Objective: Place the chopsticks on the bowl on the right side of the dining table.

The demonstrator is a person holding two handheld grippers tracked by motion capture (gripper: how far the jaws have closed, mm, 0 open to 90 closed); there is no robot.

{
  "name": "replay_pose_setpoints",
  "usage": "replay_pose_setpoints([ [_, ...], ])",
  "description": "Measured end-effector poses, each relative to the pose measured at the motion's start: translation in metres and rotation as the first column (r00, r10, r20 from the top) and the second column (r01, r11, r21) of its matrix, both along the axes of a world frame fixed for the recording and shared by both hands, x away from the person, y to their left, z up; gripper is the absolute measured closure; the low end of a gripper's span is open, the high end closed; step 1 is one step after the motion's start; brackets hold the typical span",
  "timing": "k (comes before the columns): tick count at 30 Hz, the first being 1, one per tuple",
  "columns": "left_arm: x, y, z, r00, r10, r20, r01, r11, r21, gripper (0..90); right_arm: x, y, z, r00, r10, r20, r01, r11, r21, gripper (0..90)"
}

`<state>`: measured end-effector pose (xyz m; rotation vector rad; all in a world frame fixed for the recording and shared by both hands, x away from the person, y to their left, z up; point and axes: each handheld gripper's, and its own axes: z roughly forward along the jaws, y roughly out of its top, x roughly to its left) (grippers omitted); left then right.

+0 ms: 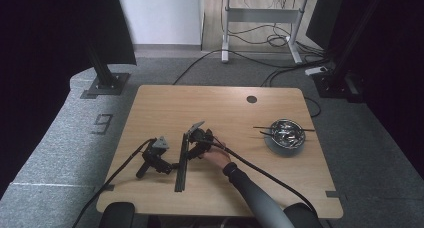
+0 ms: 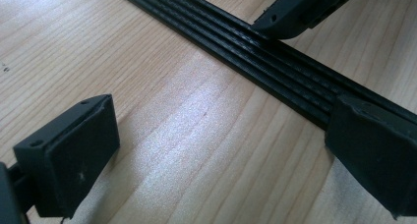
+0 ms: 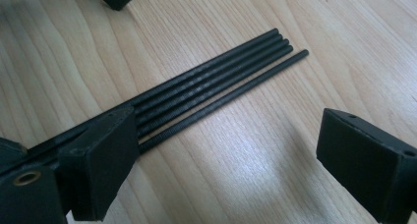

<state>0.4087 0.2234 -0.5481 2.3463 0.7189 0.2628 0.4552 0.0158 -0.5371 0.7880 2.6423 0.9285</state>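
Black rods, four or five, lie side by side on wooden worktop, near front edge, w/ one rod set slightly apart from the rest in right gripper view.

Right claw held in person's hand, jaws wide apart, nothing gripped; one jaw sits on the rod bundle, other on bare wood.

Left claw lies on worktop just left of rods, no hand on it. Jaws spread wide, empty; one jaw tip at rods' edge.

Metal bowl w/ chopsticks across it, well apart to the right.
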Motion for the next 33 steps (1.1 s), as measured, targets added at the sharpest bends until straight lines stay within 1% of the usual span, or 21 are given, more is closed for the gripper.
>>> replay_pose_setpoints([
  [1, 0.0000, 0.0000, 0.0000, 1.0000, 0.000, 0.000, 0.000, 1.0000, 0.000, 0.0, -0.0003, -0.0001, -0.0002, 1.0000, -0.003, 0.005, 0.003, 1.000, -0.013, 9.2],
  [2, 0.0000, 0.0000, 0.0000, 1.0000, 0.000, 0.000, 0.000, 1.0000, 0.000, 0.0, -0.0006, -0.0003, -0.0009, 0.9999, 0.002, 0.013, -0.002, 0.999, -0.039, 8.8],
  [3, 0.0000, 0.0000, 0.0000, 1.0000, 0.000, 0.000, 0.000, 1.0000, 0.000, 0.0, -0.0007, -0.0009, -0.0016, 0.9998, 0.006, 0.018, -0.005, 0.999, -0.051, 8.1],
  [5, 0.0000, 0.0000, 0.0000, 1.0000, 0.000, 0.000, 0.000, 1.0000, 0.000, 0.0, -0.0005, -0.0023, -0.0014, 1.0000, -0.003, 0.003, 0.003, 0.999, -0.045, 9.2],
  [7, 0.0000, 0.0000, 0.0000, 1.0000, 0.000, 0.000, 0.000, 1.0000, 0.000, 0.0, -0.0005, -0.0026, -0.0002, 1.0000, -0.005, 0.006, 0.005, 0.999, -0.046, 9.2],
  [8, 0.0000, 0.0000, 0.0000, 1.0000, 0.000, 0.000, 0.000, 1.0000, 0.000, 0.0, -0.0002, -0.0024, 0.0007, 1.0000, -0.002, 0.009, 0.003, 0.999, -0.032, 9.2],
  [11, 0.0001, 0.0001, 0.0000, 1.0000, -0.001, 0.000, 0.001, 1.0000, 0.001, 0.0, -0.0009, -0.0003, 0.0046, 0.9999, -0.005, -0.013, 0.005, 0.999, 0.046, 9.1],
  [13, 0.0000, 0.0001, 0.0000, 1.0000, 0.000, 0.000, 0.000, 1.0000, 0.001, 0.0, -0.0018, 0.0020, 0.0064, 1.0000, 0.000, -0.008, 0.001, 0.998, 0.067, 9.1],
  [19, 0.0000, 0.0001, 0.0000, 1.0000, -0.001, 0.000, 0.001, 1.0000, 0.001, 0.0, -0.0014, 0.0054, 0.0010, 1.0000, 0.004, -0.009, -0.004, 0.999, 0.038, 9.3],
  [21, 0.0000, 0.0000, 0.0000, 1.0000, 0.000, 0.000, 0.000, 1.0000, 0.000, 0.0, -0.0012, 0.0054, -0.0012, 0.9999, 0.006, -0.010, -0.006, 1.000, 0.020, 8.7],
  [23, 0.0000, 0.0000, 0.0000, 1.0000, 0.000, 0.000, 0.000, 1.0000, 0.000, 0.0, -0.0004, 0.0042, -0.0018, 0.9999, -0.001, -0.015, 0.001, 1.000, 0.018, 9.4],
  [25, 0.0000, 0.0000, 0.0000, 1.0000, 0.000, 0.000, 0.000, 1.0000, 0.000, 0.0, -0.0002, 0.0034, -0.0029, 1.0000, -0.001, -0.008, 0.000, 1.000, -0.016, 8.8],
  [28, 0.0000, 0.0000, 0.0000, 1.0000, 0.000, 0.000, 0.000, 1.0000, 0.000, 0.0, 0.0006, 0.0009, -0.0032, 0.9997, -0.006, -0.022, 0.006, 1.000, -0.020, 8.7],
  [33, 0.0000, 0.0000, 0.0000, 1.0000, -0.001, 0.000, 0.001, 1.0000, 0.001, 0.0, 0.0005, -0.0038, -0.0019, 0.9998, -0.004, -0.018, 0.003, 0.999, -0.041, 8.7],
])
